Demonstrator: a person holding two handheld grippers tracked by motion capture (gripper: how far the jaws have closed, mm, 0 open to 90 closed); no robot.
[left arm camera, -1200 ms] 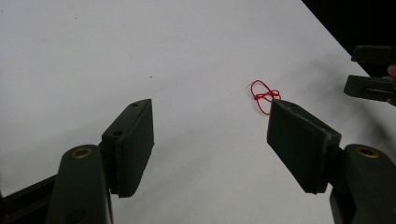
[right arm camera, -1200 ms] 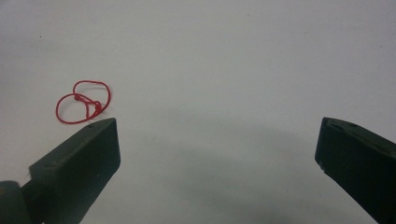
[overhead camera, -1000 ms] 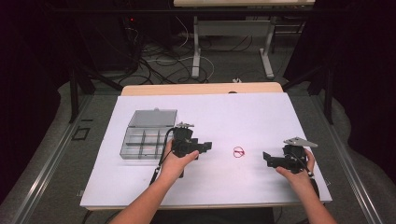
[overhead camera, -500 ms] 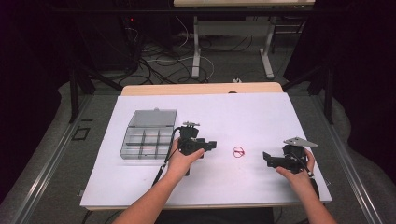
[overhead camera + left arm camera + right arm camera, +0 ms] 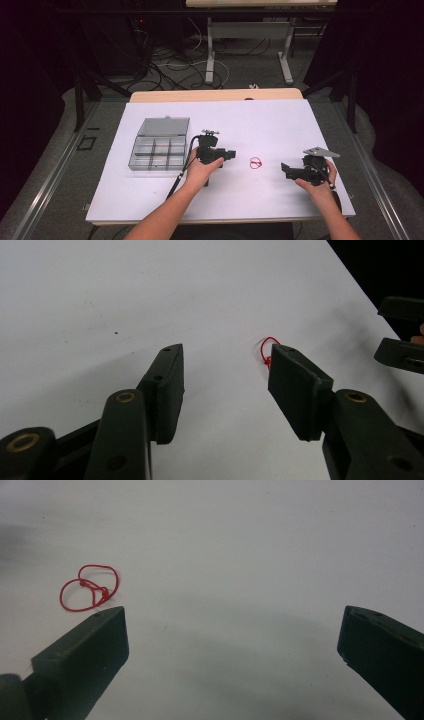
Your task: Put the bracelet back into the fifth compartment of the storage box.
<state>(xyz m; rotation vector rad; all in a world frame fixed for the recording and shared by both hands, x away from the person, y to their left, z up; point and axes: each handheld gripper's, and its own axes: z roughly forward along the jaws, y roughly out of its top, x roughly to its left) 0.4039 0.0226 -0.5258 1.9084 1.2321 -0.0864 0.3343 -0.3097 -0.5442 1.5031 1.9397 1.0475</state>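
A: What's the setting?

B: A white sheet (image 5: 280, 120) covers a wooden table (image 5: 215, 95); beyond it lie a dark floor, loose cables (image 5: 175, 55) and a second table's legs (image 5: 210, 50).

A: And the red string (image 5: 256, 162)?

B: It lies flat on the sheet between the two tools, knotted into small loops, its length running roughly left to right in the right gripper view.

A: The tools?

B: The left gripper (image 5: 231, 154) points at the string; its jaws have just been closing, still apart, nothing between them. The right gripper (image 5: 284, 169) is spread wide and empty.

A: Anything in the way?

B: No. A clear compartment box (image 5: 157, 150), lid up, sits off to the left.
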